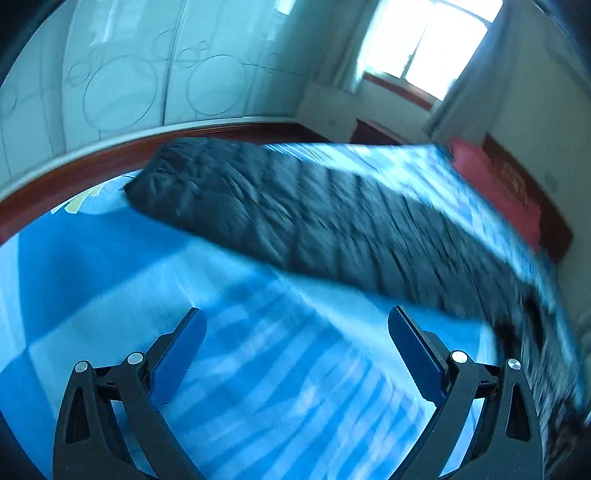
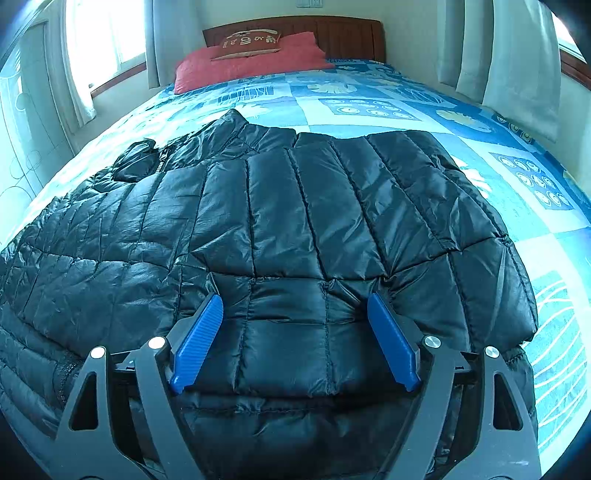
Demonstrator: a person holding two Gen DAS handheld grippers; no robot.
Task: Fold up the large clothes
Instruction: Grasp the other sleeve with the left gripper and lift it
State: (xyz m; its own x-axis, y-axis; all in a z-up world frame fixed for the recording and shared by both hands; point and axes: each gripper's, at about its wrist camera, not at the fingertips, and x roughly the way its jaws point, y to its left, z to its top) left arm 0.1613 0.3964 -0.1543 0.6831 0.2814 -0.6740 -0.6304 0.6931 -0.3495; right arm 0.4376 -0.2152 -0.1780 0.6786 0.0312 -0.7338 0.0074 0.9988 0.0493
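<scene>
A black quilted puffer jacket (image 2: 280,229) lies spread on the blue patterned bedspread (image 2: 369,107), collar toward the pillows. My right gripper (image 2: 295,299) is open, its blue pads (image 2: 199,343) low over the jacket's near part, holding nothing. In the left wrist view the jacket (image 1: 295,214) lies as a long dark band across the bed, blurred by motion. My left gripper (image 1: 295,314) is open and empty above bare bedspread (image 1: 258,369), short of the jacket's near edge.
A red pillow (image 2: 255,59) with a small brown cushion (image 2: 247,44) lies at the wooden headboard (image 2: 347,33). Curtained windows (image 2: 103,40) flank the bed. A wooden bed frame (image 1: 92,158) and pale wardrobe doors (image 1: 129,81) stand beyond the jacket.
</scene>
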